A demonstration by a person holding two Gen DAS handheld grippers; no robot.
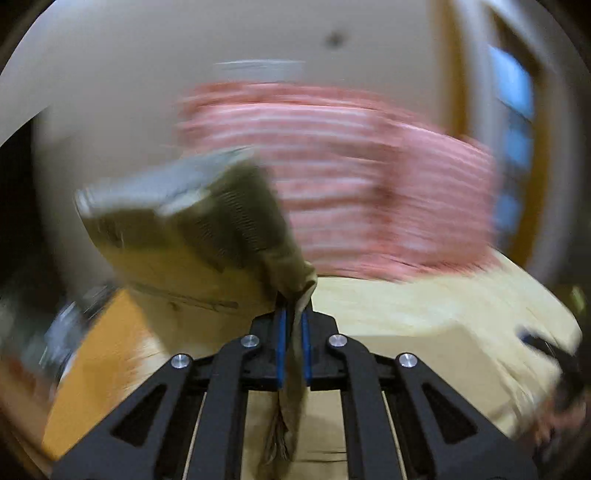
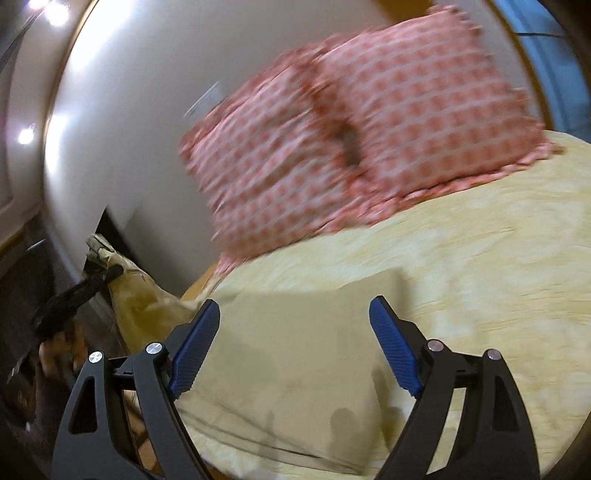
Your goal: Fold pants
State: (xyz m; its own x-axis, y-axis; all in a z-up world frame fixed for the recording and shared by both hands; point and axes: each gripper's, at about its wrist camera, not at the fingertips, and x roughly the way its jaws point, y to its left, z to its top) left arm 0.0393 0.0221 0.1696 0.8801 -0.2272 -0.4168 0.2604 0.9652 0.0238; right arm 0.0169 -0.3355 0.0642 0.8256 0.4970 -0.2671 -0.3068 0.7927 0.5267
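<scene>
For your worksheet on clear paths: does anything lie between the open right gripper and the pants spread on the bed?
Nothing visible does. The right gripper hangs open directly over the pants on the bedspread; the pillows lie farther back.

Yellow-covered bed (image 2: pixel 480 258) with khaki pants (image 2: pixel 295 350) and two red-patterned pillows (image 2: pixel 369 140) lying on it.

A bed (image 2: pixel 480 258) with a pale yellow cover stood against a white wall (image 2: pixel 147 92). Two pink patterned pillows (image 2: pixel 369 129) leaned at its head. Bright lights (image 2: pixel 55 13) glared above.
</scene>
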